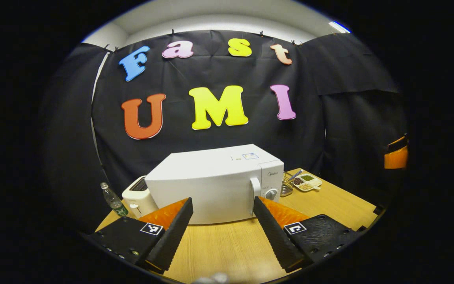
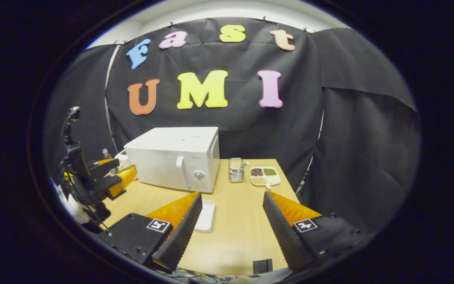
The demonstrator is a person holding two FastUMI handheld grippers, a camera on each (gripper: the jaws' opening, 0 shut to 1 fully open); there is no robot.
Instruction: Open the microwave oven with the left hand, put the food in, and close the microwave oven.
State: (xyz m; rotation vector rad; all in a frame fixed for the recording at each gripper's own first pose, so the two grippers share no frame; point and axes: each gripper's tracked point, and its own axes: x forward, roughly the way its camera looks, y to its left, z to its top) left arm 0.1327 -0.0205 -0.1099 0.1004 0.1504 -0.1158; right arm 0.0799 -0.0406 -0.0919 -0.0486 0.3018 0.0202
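The white microwave (image 1: 211, 185) stands on the wooden table (image 1: 231, 244) with its door shut, its handle (image 1: 255, 190) and knob (image 1: 271, 193) at the right of the front. My left gripper (image 1: 223, 201) is open and empty, a short way in front of the door. In the right gripper view the microwave (image 2: 172, 157) sits back left, and the left gripper (image 2: 127, 165) hovers by its left side. A white divided dish of food (image 2: 265, 175) lies at the back right. My right gripper (image 2: 231, 196) is open above the table, holding nothing.
A white rectangular tray (image 2: 205, 215) lies near my right gripper's left finger. A metal basket (image 2: 235, 169) stands beside the microwave. A toaster (image 1: 138, 197) and a plastic bottle (image 1: 112, 199) sit left of the microwave. A small black object (image 2: 262, 265) rests at the table's front edge.
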